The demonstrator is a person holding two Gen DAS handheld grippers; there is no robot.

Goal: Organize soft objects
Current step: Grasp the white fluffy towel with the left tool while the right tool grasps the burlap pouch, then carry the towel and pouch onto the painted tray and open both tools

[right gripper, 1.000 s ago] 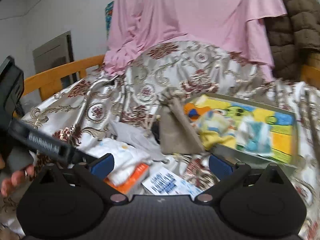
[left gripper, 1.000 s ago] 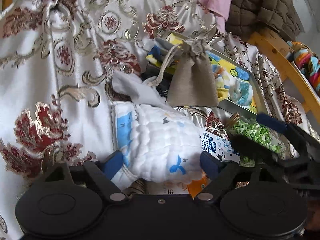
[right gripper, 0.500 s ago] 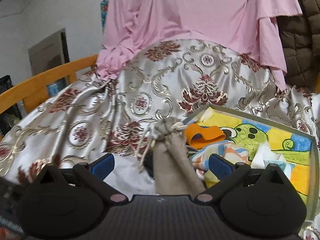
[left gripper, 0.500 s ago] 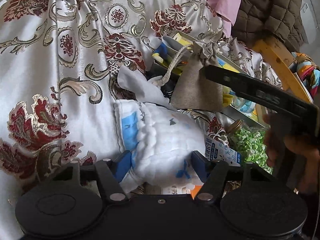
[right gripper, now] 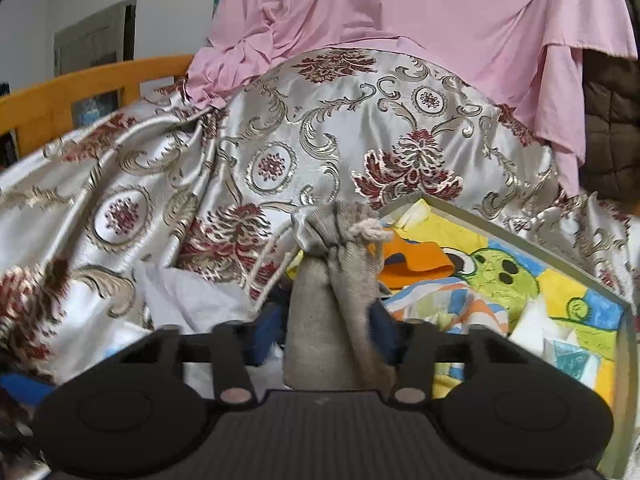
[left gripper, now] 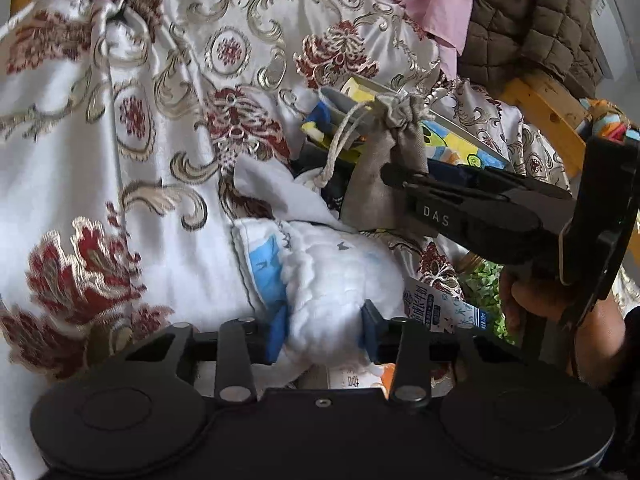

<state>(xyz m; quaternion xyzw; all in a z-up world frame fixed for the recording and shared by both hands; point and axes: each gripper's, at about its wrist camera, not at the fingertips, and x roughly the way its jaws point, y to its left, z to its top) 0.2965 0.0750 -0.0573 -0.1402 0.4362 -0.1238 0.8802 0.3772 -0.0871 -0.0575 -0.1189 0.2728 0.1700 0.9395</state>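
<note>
Left gripper (left gripper: 325, 330) is clamped on the white cloth (left gripper: 332, 280) lying on the bedspread (left gripper: 120, 160); right gripper (right gripper: 320, 334) squeezes the pouch (right gripper: 332, 300) by the box's (right gripper: 540, 246) left edge. I'd lift both slowly, minding that drawstring (left gripper: 340, 140).

i see a satin cover (right gripper: 360, 128) with red and gold flowers, a pink sheet (right gripper: 420, 12) draped over its top. a brown quilted jacket (left gripper: 536, 20) hangs on an orange wooden rail (left gripper: 548, 108). a jar of green bits (left gripper: 482, 284) sits beside a printed carton (left gripper: 440, 308).
</note>
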